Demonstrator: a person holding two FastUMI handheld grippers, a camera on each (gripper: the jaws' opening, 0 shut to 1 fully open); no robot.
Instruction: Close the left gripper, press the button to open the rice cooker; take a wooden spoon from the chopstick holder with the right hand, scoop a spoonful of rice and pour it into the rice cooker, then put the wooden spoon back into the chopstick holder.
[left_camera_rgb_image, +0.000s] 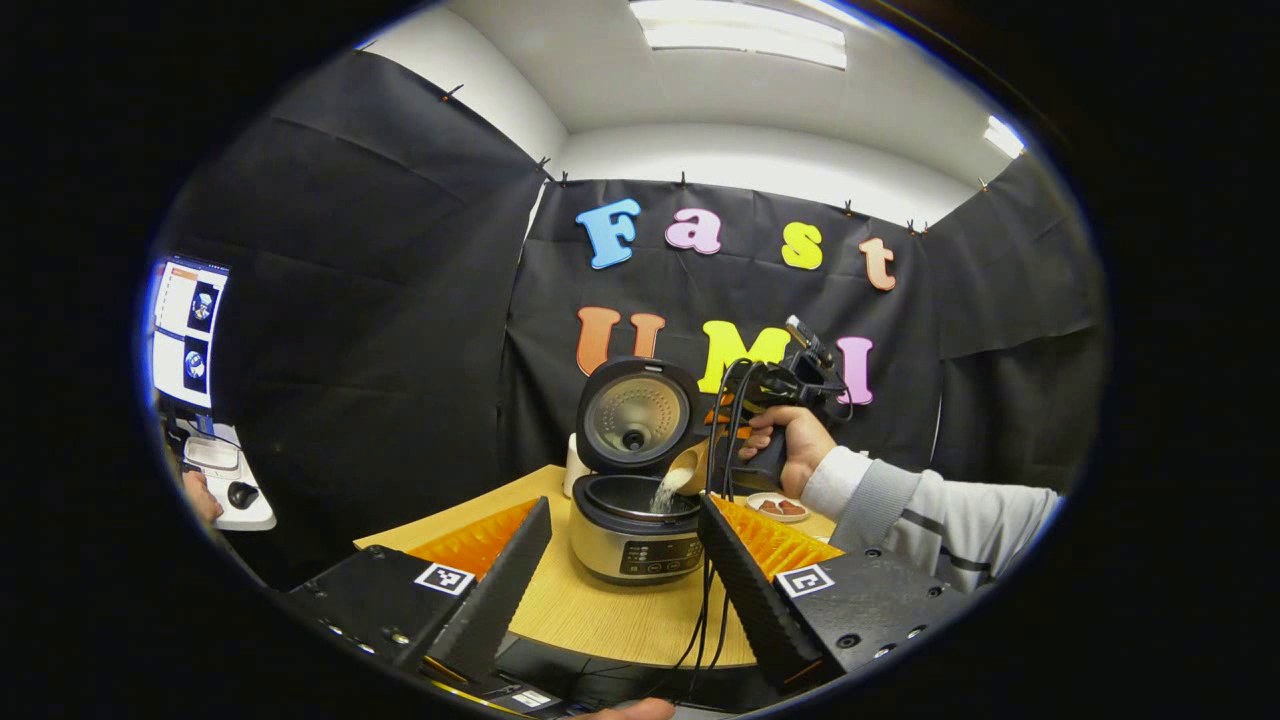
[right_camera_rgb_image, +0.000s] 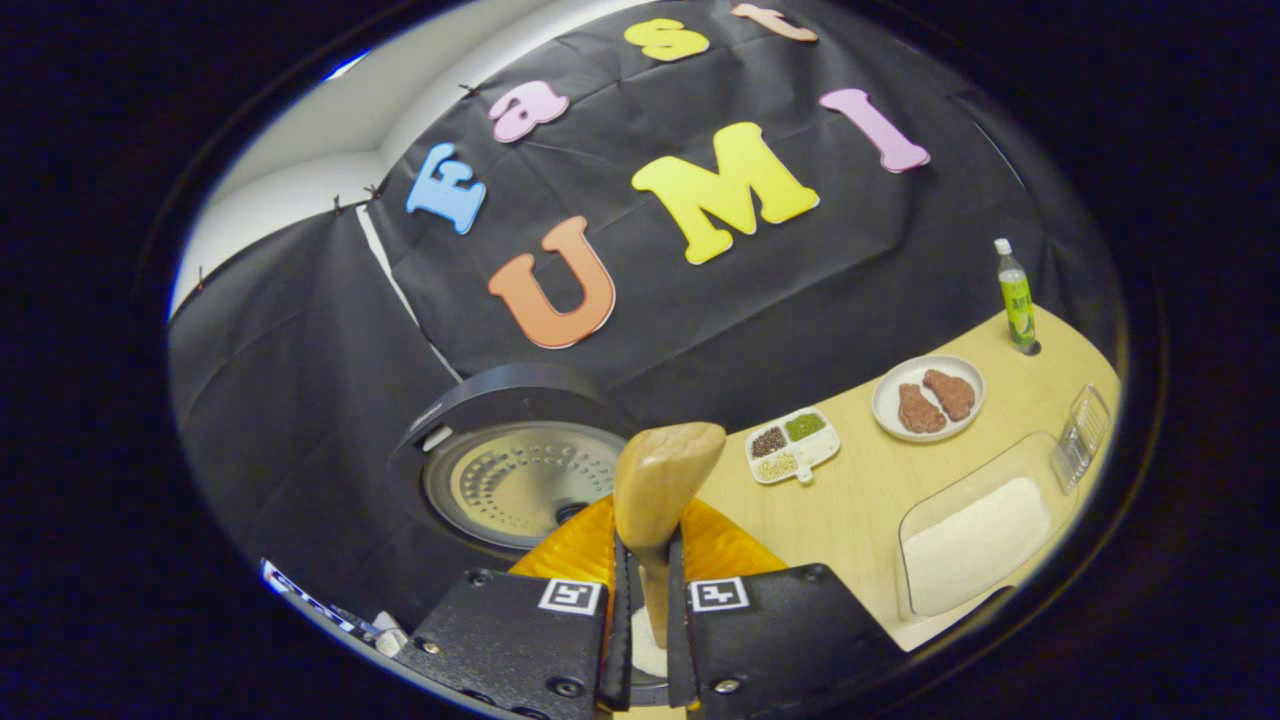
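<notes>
Right gripper (right_camera_rgb_image: 643, 600) clamps the handle of the wooden spoon (right_camera_rgb_image: 662, 480) between both fingers, the bowl of the spoon rising just ahead of its fingertips. From the left gripper view, that same gripper (left_camera_rgb_image: 745, 405), held in a hand (left_camera_rgb_image: 790, 445) with a grey sleeve (left_camera_rgb_image: 930, 510), tips the spoon (left_camera_rgb_image: 688, 468) over the rice cooker (left_camera_rgb_image: 630, 525), and a stream of rice (left_camera_rgb_image: 665, 492) falls from it into the open pot. The cooker's lid (left_camera_rgb_image: 635, 415) stands upright behind the pot; in the right gripper view the lid (right_camera_rgb_image: 520, 480) sits close ahead and to the left of the fingers. Left gripper (left_camera_rgb_image: 620, 560) hangs back with its fingers spread wide and nothing between them, the cooker straight ahead of it on the wooden table (left_camera_rgb_image: 600, 620). Ahead and to the right of the right gripper lie a clear container of rice (right_camera_rgb_image: 975, 540), a divided dish of grains (right_camera_rgb_image: 792, 445), a plate of meat (right_camera_rgb_image: 928, 398) and, farthest off, a green bottle (right_camera_rgb_image: 1016, 300).
</notes>
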